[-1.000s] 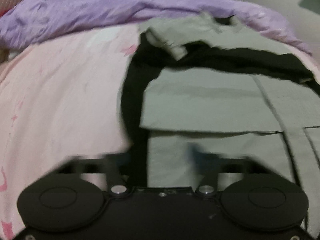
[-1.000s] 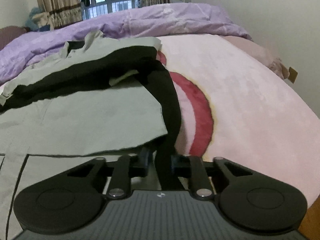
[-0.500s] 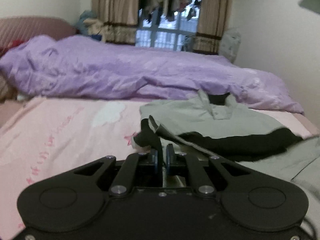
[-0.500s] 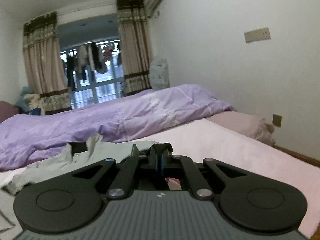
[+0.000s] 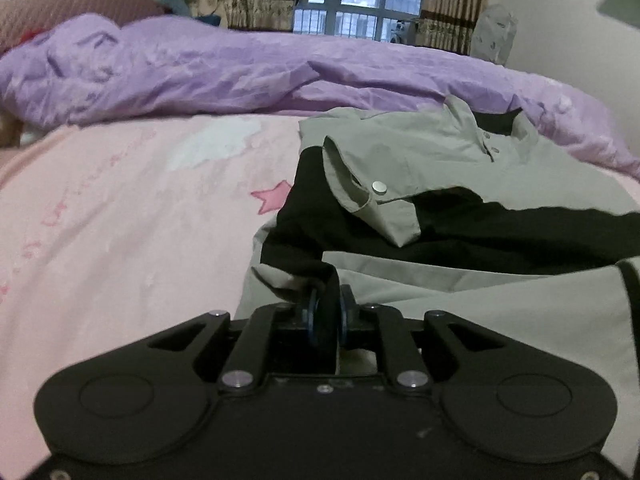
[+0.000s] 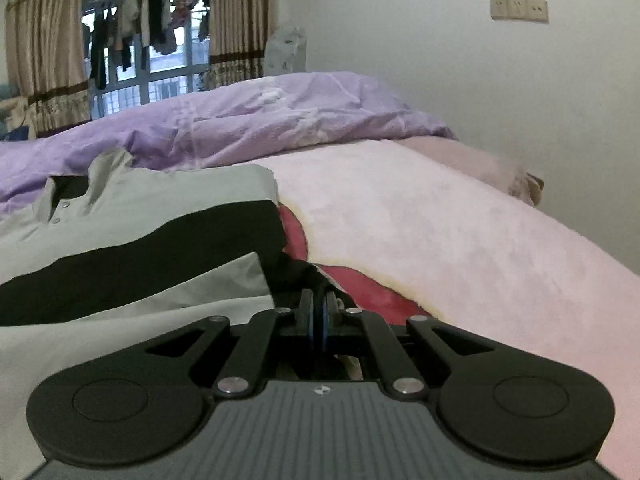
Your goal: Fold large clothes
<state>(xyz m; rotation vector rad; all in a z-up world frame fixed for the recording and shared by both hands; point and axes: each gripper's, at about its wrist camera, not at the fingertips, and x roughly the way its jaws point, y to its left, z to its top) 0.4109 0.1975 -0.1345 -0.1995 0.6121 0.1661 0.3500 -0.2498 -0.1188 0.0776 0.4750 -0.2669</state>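
A large grey and black jacket (image 5: pixel 460 168) lies on the pink bed (image 5: pixel 120 220), collar toward the purple duvet, a cuff with a metal snap (image 5: pixel 379 187) folded over its chest. My left gripper (image 5: pixel 329 300) is shut on the jacket's black left edge. The jacket also shows in the right wrist view (image 6: pixel 160 204). My right gripper (image 6: pixel 319 308) is shut on its black right edge, low over the pink blanket (image 6: pixel 440 240). The near part of the jacket is lifted and bunched toward the collar.
A crumpled purple duvet (image 5: pixel 240 68) lies across the far side of the bed. Beyond it are curtains and a window (image 6: pixel 132 52) with hanging laundry. A white wall (image 6: pixel 460 60) runs along the right side of the bed.
Both grippers closed on the jacket's lower side edges, lifted them and carried them forward toward the collar. The views tilted up from the spread jacket, then came back down.
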